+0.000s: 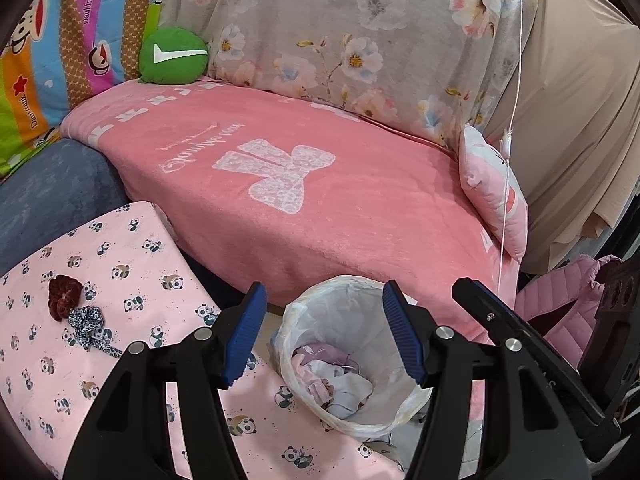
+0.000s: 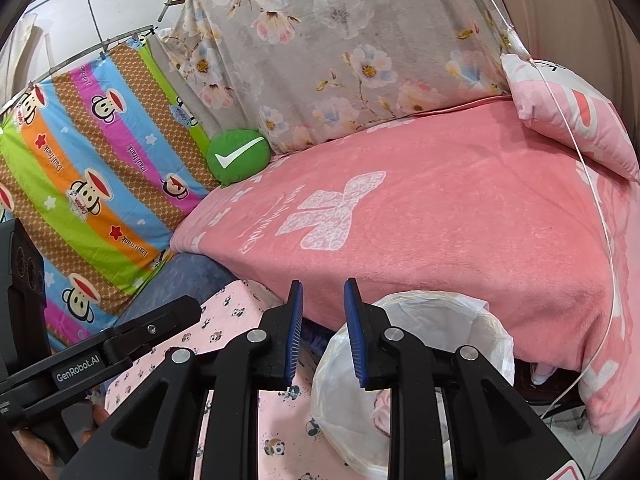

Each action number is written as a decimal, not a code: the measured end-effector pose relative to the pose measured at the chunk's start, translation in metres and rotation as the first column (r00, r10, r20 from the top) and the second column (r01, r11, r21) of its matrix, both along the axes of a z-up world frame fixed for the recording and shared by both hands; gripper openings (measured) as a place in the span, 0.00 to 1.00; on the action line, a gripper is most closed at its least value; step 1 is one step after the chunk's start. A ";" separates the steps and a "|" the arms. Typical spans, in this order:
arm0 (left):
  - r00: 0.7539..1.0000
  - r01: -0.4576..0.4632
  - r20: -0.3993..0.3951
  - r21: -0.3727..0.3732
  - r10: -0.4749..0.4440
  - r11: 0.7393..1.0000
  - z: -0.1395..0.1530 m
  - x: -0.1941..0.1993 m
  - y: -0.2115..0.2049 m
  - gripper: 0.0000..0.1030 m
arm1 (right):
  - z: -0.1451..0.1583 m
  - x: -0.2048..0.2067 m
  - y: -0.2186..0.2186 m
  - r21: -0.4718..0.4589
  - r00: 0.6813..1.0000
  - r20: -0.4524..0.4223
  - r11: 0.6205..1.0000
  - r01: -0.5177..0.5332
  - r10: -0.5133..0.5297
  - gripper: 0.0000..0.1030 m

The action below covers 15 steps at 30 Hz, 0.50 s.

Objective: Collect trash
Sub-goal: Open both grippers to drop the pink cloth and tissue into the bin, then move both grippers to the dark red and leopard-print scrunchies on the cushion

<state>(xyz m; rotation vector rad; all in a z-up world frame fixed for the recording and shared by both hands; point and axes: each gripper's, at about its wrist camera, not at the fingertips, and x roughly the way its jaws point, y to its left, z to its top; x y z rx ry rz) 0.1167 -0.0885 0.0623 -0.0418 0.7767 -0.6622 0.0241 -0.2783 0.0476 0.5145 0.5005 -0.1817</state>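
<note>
Trash bin (image 1: 340,360) sat half full below both empty grippers, left gripper (image 1: 324,336) wide, right gripper (image 2: 322,334) narrowly parted; next, seek remaining litter.

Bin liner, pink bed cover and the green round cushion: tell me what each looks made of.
Bin liner: thin translucent white plastic film, slightly glossy; it crinkles and folds over the rim, and the contents show through.
Pink bed cover: seemingly fleece or plush, matte; a fuzzy nap with a paler bow pattern.
Green round cushion: probably stuffed woven or knit fabric, matte; puckered seams at its edge and a white tick on its face.
</note>
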 end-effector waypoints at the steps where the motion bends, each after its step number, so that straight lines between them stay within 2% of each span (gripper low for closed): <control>1: 1.000 -0.007 0.000 0.001 0.007 1.000 -0.001 0.000 0.003 0.56 | 0.000 0.001 0.003 -0.004 1.000 -0.002 1.000 -0.006 0.005 0.23; 6: 0.999 -0.046 -0.008 0.000 0.046 0.999 -0.005 0.004 0.022 0.56 | 0.001 0.007 0.019 -0.018 0.999 -0.007 0.999 -0.033 0.033 0.30; 15: 0.990 -0.137 -0.021 0.012 0.137 0.990 -0.015 0.014 0.067 0.56 | -0.001 0.029 0.063 -0.052 0.992 -0.039 0.991 -0.124 0.122 0.32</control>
